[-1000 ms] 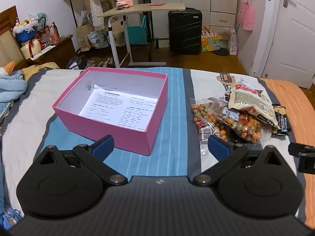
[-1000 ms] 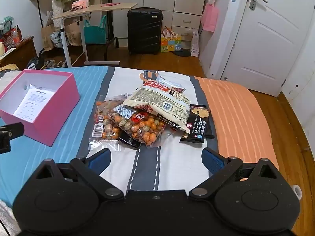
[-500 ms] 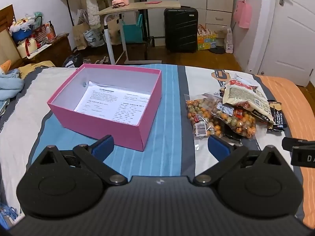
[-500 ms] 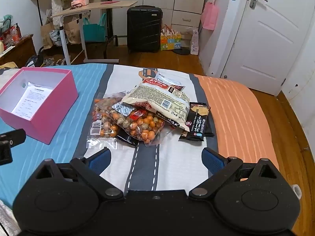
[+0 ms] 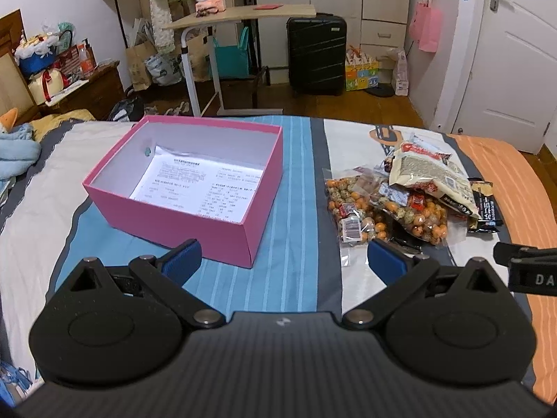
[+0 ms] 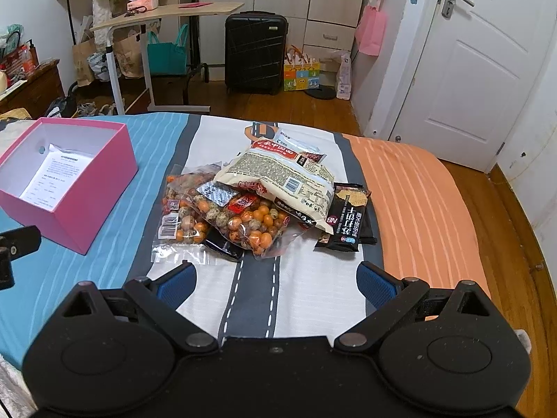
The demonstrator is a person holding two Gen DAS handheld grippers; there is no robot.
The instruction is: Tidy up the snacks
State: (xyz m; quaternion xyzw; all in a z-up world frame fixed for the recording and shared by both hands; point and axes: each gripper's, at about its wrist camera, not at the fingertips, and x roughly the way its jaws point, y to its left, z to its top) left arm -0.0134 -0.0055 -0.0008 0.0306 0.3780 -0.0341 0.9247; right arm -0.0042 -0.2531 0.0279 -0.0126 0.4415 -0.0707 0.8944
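Left gripper (image 5: 283,254) and right gripper (image 6: 275,277) both spread wide, holding nothing, above the bed (image 6: 417,188); pink box (image 5: 167,219), lidless, paper sheet (image 5: 202,184) inside, at 11 o'clock in the left view; snack pile (image 6: 264,195) at 12 o'clock in the right view, apart from the box.

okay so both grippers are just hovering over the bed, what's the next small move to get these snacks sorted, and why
Probably lower the open right gripper onto the nearest clear bag of orange coated nuts. It lies at the front of the pile, nothing is held, and the pink box holds only a printed sheet.
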